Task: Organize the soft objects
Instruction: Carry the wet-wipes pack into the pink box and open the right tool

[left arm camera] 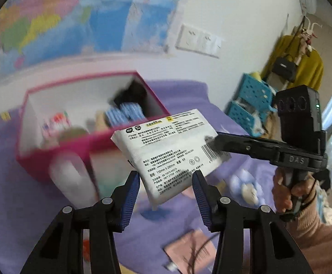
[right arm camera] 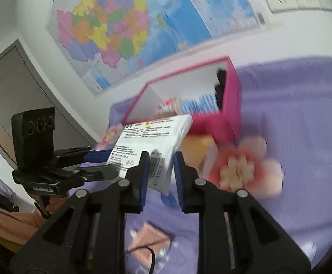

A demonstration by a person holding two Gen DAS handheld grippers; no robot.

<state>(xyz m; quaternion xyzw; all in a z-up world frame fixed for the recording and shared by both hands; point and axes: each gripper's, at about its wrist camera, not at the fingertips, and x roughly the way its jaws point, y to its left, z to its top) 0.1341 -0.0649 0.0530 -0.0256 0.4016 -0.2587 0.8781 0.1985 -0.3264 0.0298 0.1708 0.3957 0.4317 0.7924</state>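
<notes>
Both grippers hold one white tissue pack (left arm camera: 166, 150) in the air above the purple bed sheet (left arm camera: 246, 171), in front of the open pink box (left arm camera: 79, 146). The left gripper (left arm camera: 166, 182) points downward, its fingers clamped on the pack's near end. The right gripper (right arm camera: 159, 162) comes in from the right side, gripping the barcode corner between its fingers.

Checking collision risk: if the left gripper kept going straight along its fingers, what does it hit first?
The white wipes pack, already between the left gripper's fingers. Beyond it lies the open pink storage box on the purple bedsheet, though depth there is unclear through the blur.
</notes>
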